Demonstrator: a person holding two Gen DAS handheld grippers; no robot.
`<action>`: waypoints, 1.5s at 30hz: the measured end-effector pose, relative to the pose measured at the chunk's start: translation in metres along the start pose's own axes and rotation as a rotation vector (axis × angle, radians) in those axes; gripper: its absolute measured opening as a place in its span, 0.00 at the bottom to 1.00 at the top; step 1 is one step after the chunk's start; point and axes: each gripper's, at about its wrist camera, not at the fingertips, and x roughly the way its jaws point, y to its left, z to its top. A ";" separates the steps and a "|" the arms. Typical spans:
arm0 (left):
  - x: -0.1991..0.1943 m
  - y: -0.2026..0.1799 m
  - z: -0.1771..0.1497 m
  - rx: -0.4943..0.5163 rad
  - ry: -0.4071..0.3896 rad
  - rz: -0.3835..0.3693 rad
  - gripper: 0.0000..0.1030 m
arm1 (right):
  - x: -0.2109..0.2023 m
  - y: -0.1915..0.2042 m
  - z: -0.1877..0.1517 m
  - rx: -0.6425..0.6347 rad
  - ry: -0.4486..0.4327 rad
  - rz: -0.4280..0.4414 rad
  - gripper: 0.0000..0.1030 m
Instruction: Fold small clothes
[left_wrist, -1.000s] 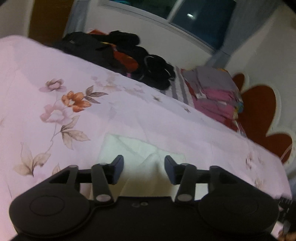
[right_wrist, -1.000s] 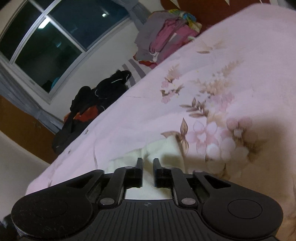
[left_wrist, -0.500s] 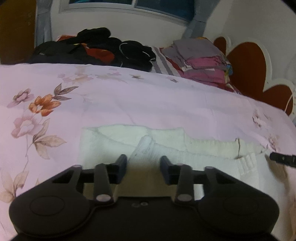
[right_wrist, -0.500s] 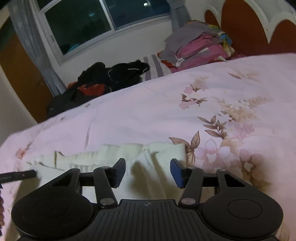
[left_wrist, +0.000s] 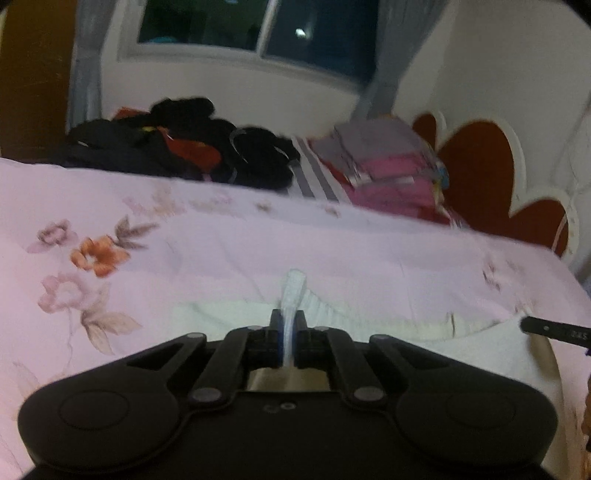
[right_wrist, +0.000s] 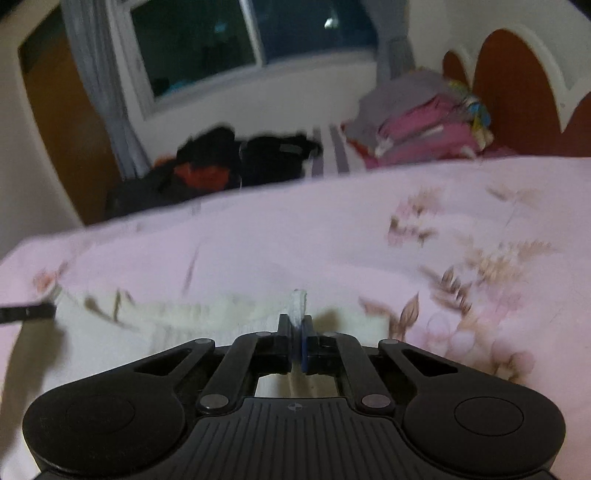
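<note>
A cream knit garment (left_wrist: 369, 328) lies spread on the pink floral bedspread (left_wrist: 229, 243) just ahead of the fingers (edges blurred), a pinched fold (right_wrist: 298, 302) standing upright between them.

Garment (left_wrist: 369, 325) on bedspread (left_wrist: 221, 236), clothes piles (left_wrist: 384, 166) behind.

Support surface: bed (left_wrist: 332, 254), covered by a pale pink sheet (left_wrist: 229, 266) printed with orange and mauve flowers. Landmark: dark red scalloped headboard (left_wrist: 476, 177).

Lying on the bed:
- cream garment (left_wrist: 369, 325), spread flat on the sheet, well apart from the headboard, toward the near edge.
- stack of folded pink and grey clothes (left_wrist: 384, 170), just beside the headboard.
- heap of black and red clothes (left_wrist: 184, 147), farther from the headboard, beyond the folded stack.

Both views motion-blurred.
</note>
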 end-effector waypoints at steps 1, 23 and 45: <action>0.002 0.002 0.002 -0.014 -0.006 0.009 0.04 | 0.000 -0.001 0.004 0.014 -0.014 -0.004 0.03; 0.026 0.007 -0.014 -0.004 0.048 0.155 0.38 | 0.022 -0.009 -0.003 0.061 0.011 -0.137 0.59; -0.008 -0.059 -0.057 0.084 0.146 0.081 0.41 | -0.001 0.105 -0.049 -0.114 0.086 0.074 0.43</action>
